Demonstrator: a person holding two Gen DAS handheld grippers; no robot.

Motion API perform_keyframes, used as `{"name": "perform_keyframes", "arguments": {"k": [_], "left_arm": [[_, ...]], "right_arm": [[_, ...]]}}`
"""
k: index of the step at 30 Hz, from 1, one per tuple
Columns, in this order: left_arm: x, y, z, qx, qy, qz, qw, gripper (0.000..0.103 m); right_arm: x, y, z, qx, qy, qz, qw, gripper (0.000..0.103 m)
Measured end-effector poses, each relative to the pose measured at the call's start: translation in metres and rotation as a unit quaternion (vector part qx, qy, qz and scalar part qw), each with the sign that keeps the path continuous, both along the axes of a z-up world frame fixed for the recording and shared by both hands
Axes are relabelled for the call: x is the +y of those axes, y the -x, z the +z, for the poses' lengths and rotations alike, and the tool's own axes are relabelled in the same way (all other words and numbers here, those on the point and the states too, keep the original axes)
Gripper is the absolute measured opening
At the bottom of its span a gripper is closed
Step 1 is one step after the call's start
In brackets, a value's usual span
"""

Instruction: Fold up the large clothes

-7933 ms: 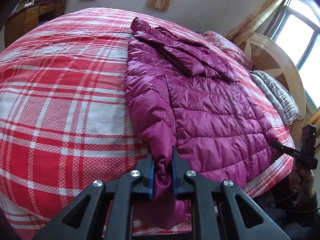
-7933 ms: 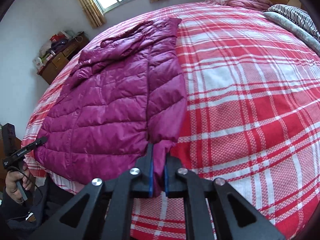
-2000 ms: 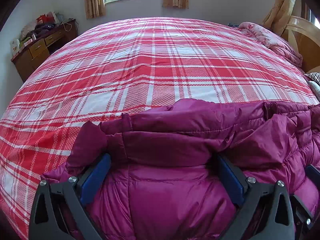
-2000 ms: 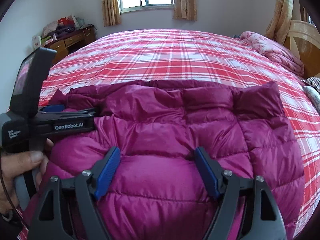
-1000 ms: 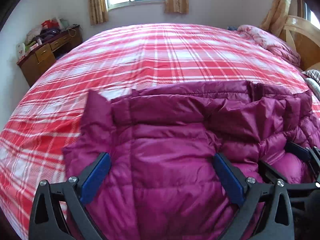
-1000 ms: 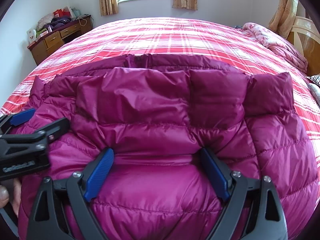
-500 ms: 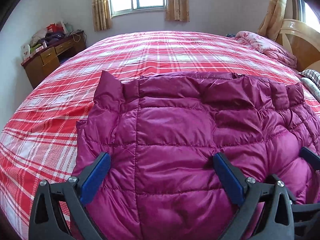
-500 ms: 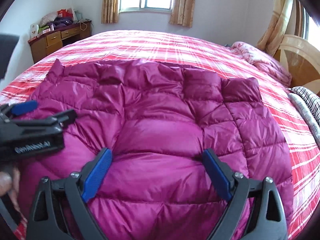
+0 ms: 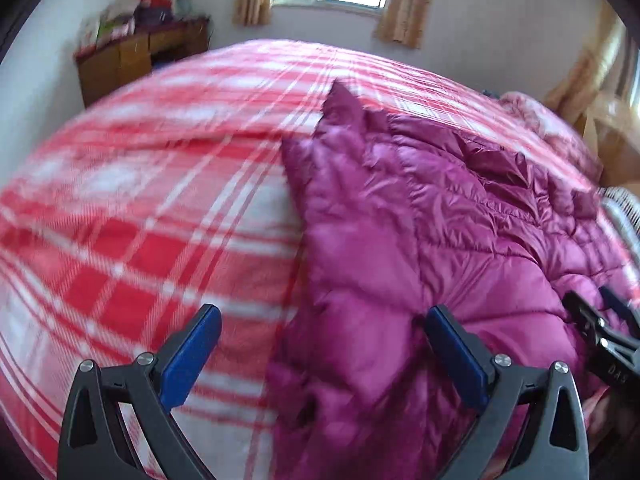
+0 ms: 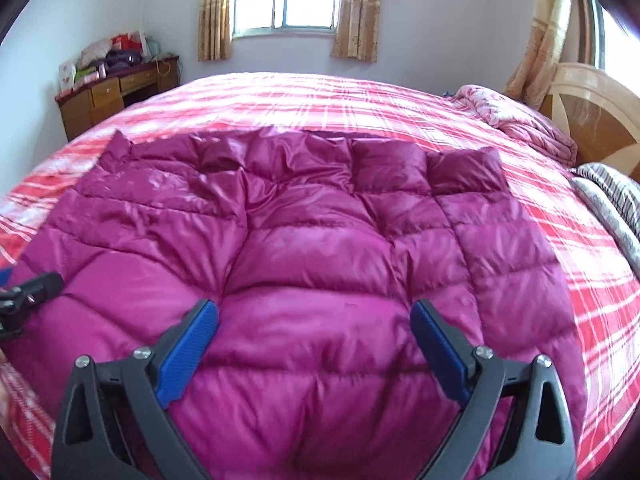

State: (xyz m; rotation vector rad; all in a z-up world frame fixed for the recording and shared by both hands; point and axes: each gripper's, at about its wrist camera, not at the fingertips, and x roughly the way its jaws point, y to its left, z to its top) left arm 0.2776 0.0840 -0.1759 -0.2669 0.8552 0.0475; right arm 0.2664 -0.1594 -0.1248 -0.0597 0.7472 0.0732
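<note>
The bed point(image 10: 400, 92) carries a red plaid cover, and the folded purple jacket point(image 10: 304, 264) lies flat on its near part. Both the left gripper point(image 9: 320, 344) and the right gripper point(image 10: 314, 336) are spread wide, holding nothing, over the jacket.

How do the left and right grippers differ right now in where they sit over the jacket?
The left gripper straddles the jacket's left edge, half over the bedspread. The right gripper sits fully over the jacket's middle. Both are open and hold nothing.
</note>
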Motion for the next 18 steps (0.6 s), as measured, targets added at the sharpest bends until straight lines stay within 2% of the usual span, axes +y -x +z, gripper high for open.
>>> {"name": "perform_keyframes", "arguments": {"k": [1,4,11,18], "left_arm": [[0.005,0.007,-0.001,-0.007,0.018,0.001,0.9998,0.102],[0.003,0.021,0.0,-0.007,0.018,0.004,0.9998,0.102],[0.006,0.044,0.0,-0.021,0.053,0.032,0.9979,0.102],[-0.003,0.047,-0.001,-0.033,0.132,0.011,0.9906,0.102]], "right_arm": [[0.0,0.007,0.001,-0.002,0.0,-0.003,1.0,0.098],[-0.002,0.021,-0.003,0.0,-0.003,-0.006,1.0,0.099],[0.01,0.018,-0.019,0.006,0.023,-0.006,1.0,0.102],[0.003,0.019,-0.024,0.001,0.005,-0.004,1.0,0.103]]}}
